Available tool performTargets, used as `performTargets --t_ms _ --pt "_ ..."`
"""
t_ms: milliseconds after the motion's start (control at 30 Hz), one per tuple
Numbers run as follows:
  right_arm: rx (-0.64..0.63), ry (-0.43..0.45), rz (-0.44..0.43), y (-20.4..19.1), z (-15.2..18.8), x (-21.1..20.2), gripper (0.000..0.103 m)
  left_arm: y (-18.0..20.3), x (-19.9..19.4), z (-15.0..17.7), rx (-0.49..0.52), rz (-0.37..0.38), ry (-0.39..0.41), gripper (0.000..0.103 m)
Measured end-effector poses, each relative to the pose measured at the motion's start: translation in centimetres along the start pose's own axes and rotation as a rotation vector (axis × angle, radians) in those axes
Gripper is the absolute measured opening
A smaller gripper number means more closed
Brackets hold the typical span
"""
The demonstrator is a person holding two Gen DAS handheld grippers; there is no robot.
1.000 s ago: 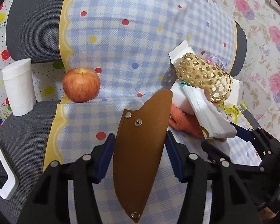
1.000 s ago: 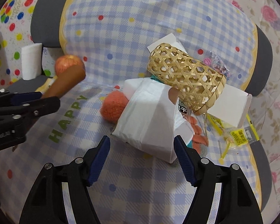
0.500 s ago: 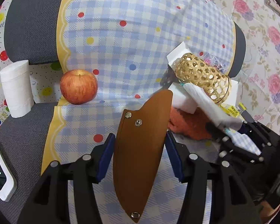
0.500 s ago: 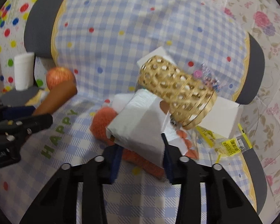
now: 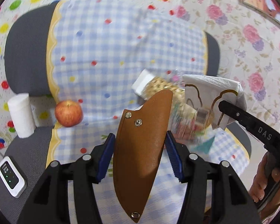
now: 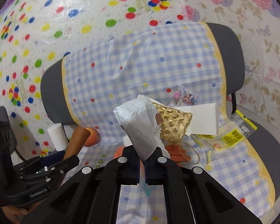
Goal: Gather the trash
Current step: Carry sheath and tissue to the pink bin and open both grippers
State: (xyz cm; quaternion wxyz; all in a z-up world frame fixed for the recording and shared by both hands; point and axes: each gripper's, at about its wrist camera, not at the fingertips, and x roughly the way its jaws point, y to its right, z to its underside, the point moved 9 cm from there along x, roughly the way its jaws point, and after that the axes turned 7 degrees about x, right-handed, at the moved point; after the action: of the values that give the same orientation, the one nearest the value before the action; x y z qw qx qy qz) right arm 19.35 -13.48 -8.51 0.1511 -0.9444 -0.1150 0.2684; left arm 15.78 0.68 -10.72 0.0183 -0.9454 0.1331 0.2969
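the brown sheath [image 5: 140, 155] is looking like smooth matt leather, with shiny metal rivets. the white bag [image 6: 140, 123] is showing as thin crinkled paper, matt. the basket [image 6: 174, 126] is looking like woven bamboo, open and rough. the checked cloth [image 6: 140, 63] over the chair [image 6: 231, 56] is gleaming like glossy plastic sheet, while the chair itself is showing grey matt fabric. the apple [image 5: 68, 113] is shining smooth. the yellow wrapper [image 6: 231, 136] is looking like glossy plastic film. the white roll [image 5: 21, 115] is looking like soft paper.
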Motion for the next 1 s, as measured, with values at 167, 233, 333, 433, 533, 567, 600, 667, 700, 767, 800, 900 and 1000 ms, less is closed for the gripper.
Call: performTargets --t_ms 167,233,333,433,533,567,600,667,700,767,800,900,1000 --pt "-0.014 0.016 0.062 2.1 0.0 -1.9 0.004 3.0 -0.2 -0.1 0.032 0.025 0.009 0.053" --pt "-0.028 0.011 0.114 3.4 0.5 -1.3 0.004 3.8 0.4 0.0 0.035 0.025 0.006 0.053" --pt "-0.047 -0.007 0.215 6.0 1.4 -0.2 0.004 4.4 1.1 0.8 0.036 0.024 -0.022 0.053" --pt "-0.014 0.001 0.215 7.6 1.6 -0.8 0.004 4.4 1.3 1.2 0.050 0.016 -0.031 0.053" --pt "-0.010 0.010 0.214 8.3 1.7 -1.8 0.004 4.0 1.6 1.2 0.054 0.004 -0.036 0.053" --pt "-0.007 0.013 0.210 8.3 1.8 -2.3 0.004 4.0 1.7 1.2 0.052 0.007 -0.035 0.053" --pt "-0.007 0.017 0.206 8.2 1.9 -2.7 0.004 4.1 1.7 1.2 0.055 0.005 -0.033 0.053" --pt "-0.017 0.028 0.202 8.0 2.3 -3.8 0.004 4.2 1.9 1.3 0.060 0.011 -0.038 0.053" --pt "-0.019 0.028 0.202 7.8 2.5 -4.3 0.004 4.2 2.3 1.6 0.054 0.020 -0.049 0.053" --pt "-0.014 0.026 0.203 7.8 3.1 -5.4 0.004 4.5 2.6 1.9 0.048 0.029 -0.061 0.053" --pt "-0.007 0.026 0.202 7.9 3.3 -5.7 0.004 4.5 2.8 2.0 0.049 0.031 -0.064 0.053" --pt "0.019 0.027 0.195 8.1 3.9 -6.8 0.004 4.9 2.7 2.2 0.053 0.034 -0.065 0.053" --pt "0.022 0.027 0.188 7.8 4.3 -7.3 0.004 4.7 2.3 2.1 0.054 0.032 -0.061 0.053"
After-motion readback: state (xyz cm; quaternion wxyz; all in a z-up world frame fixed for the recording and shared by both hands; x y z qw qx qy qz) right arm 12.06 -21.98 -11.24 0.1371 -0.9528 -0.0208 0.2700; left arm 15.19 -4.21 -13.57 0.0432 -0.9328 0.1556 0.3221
